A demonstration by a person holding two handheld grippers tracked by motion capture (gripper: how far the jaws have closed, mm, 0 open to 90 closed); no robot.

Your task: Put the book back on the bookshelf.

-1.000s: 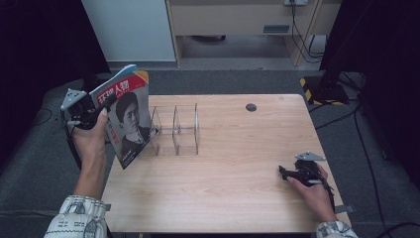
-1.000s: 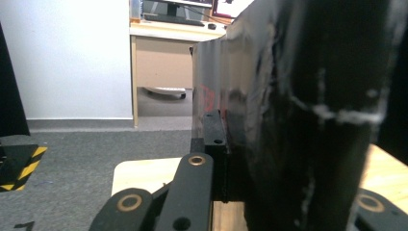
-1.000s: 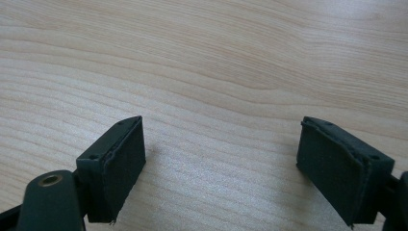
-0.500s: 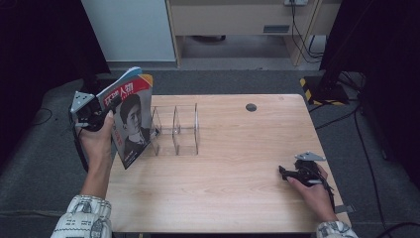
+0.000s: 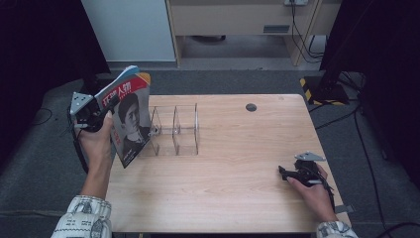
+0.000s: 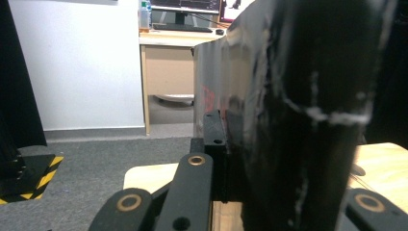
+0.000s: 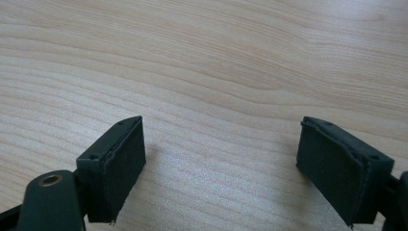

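Note:
A magazine (image 5: 128, 119) with a portrait cover is held upright and slightly tilted over the table's left edge, with my left gripper (image 5: 108, 110) shut on its upper left part. In the left gripper view the dark magazine (image 6: 288, 96) stands close in front of the camera. It is clamped beside the one jaw that shows, and my left gripper (image 6: 231, 144) has its other jaw hidden behind it. A clear acrylic rack (image 5: 176, 130) with upright dividers stands just right of the magazine. My right gripper (image 5: 283, 172) rests low on the table near its right front, open, with only bare wood (image 7: 221, 72) between its pads (image 7: 115, 163).
The wooden table (image 5: 237, 198) has a round cable hole (image 5: 251, 107) near its back edge. Grey carpet surrounds the table. A white panel (image 5: 126, 29) and a desk base (image 5: 233, 20) stand behind it, and a stand with a yellow-black foot (image 5: 322, 89) is at the back right.
My left hand and the magazine have shifted slightly to the right, toward the clear rack. The right gripper has stayed put.

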